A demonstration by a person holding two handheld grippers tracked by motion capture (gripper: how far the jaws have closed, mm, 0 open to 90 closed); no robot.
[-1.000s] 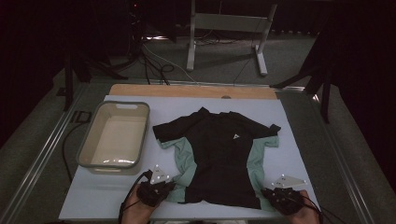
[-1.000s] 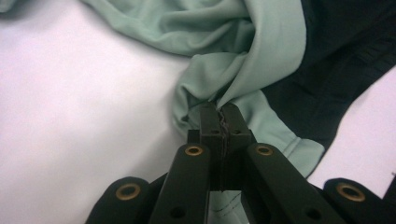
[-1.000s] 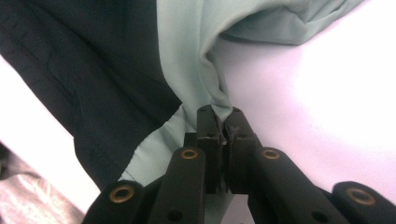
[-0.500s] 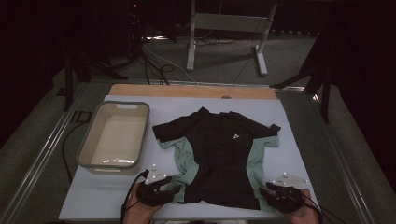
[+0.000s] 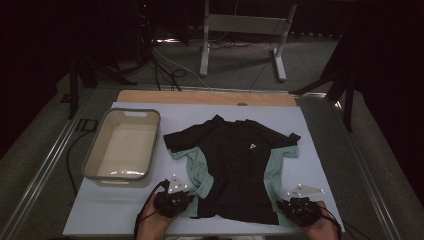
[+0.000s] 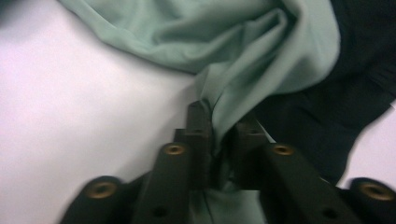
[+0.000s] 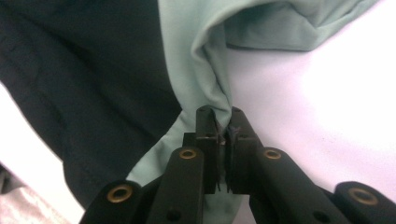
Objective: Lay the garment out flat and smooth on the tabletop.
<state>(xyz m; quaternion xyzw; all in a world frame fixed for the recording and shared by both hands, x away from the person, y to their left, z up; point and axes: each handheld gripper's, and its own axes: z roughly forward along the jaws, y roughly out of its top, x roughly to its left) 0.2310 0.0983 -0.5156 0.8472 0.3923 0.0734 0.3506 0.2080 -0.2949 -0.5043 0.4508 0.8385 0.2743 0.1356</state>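
A black and green shirt (image 5: 235,167) lies flat in the middle of the table (image 5: 100,215), with its bottom hem at the near edge. The left gripper (image 5: 172,200) is pinched tight on the green cloth at the hem's left corner. The right gripper (image 5: 295,209) is pinched tight on the green cloth at the right corner. A tub (image 5: 92,167) sits near the left edge. This looks like the start of a fold. Next, both grippers should lift together and carry the hem toward the collar.

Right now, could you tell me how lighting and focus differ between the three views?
High view: dim, dark surroundings, shirt sharp. Left gripper view: left claw blurred close up, green fabric soft. Right gripper view: table glares bright, right claw fairly crisp.
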